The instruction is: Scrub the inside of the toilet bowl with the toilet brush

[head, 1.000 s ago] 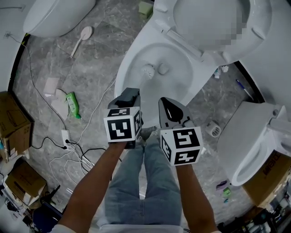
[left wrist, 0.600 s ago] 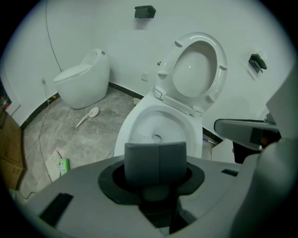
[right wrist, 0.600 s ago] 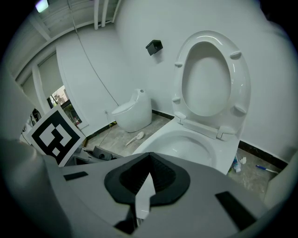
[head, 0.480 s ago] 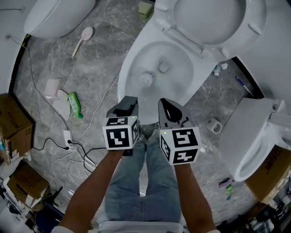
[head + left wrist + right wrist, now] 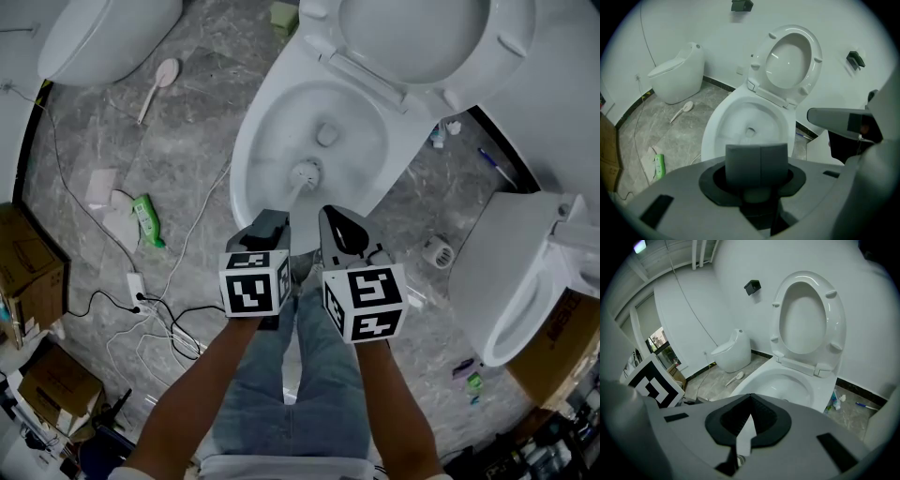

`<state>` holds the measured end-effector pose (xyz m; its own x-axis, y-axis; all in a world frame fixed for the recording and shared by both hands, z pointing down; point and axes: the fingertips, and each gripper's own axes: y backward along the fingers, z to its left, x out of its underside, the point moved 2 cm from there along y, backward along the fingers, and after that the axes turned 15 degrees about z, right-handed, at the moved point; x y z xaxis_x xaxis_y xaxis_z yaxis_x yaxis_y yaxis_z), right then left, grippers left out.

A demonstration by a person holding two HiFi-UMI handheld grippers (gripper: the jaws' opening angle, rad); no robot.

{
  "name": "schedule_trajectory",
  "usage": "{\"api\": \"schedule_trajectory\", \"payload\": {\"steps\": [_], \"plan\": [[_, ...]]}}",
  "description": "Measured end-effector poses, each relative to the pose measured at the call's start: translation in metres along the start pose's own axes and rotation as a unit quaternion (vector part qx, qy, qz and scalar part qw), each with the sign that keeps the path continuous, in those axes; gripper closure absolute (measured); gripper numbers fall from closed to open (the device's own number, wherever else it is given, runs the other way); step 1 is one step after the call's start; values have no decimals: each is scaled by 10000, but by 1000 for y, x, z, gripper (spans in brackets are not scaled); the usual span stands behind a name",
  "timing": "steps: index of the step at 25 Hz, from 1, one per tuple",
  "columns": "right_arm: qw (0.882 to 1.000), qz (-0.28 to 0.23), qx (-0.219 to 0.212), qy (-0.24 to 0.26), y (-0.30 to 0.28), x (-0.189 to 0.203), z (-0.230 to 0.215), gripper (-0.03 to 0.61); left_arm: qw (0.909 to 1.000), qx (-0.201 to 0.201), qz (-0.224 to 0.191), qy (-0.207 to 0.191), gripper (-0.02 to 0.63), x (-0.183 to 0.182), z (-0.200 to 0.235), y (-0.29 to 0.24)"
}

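An open white toilet bowl (image 5: 251, 141) fills the top middle of the head view, its seat and lid (image 5: 412, 33) raised. The toilet brush head (image 5: 305, 172) rests inside the bowl on the near wall, short of the drain hole (image 5: 326, 134). Its pale handle runs down to my left gripper (image 5: 273, 221), which is shut on it. My right gripper (image 5: 343, 227) hangs beside the left one, over the bowl's near rim, shut and holding nothing. The left gripper view shows its jaws (image 5: 759, 161) closed with the bowl (image 5: 740, 117) beyond. The right gripper view shows its jaws (image 5: 749, 404) closed too.
A second toilet (image 5: 103, 33) stands at the far left and a third (image 5: 525, 272) at the right. On the grey floor lie a long-handled brush (image 5: 155, 84), a green bottle (image 5: 145, 217), white cables (image 5: 159, 309) and cardboard boxes (image 5: 28, 272). The person's legs stand below the grippers.
The brush head has slid from beside the drain hole toward the near wall of the bowl. Both grippers stayed shut and close together.
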<state>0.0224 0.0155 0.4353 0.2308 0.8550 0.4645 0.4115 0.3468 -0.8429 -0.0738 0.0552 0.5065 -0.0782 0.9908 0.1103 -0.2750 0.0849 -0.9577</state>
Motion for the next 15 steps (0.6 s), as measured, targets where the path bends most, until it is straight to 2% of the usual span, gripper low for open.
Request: {"api": "schedule_trajectory", "payload": {"steps": [15], "plan": [[10000, 23, 62, -66, -5, -6, -32, 580, 9989, 403, -138, -169, 457, -42, -37, -26]]}}
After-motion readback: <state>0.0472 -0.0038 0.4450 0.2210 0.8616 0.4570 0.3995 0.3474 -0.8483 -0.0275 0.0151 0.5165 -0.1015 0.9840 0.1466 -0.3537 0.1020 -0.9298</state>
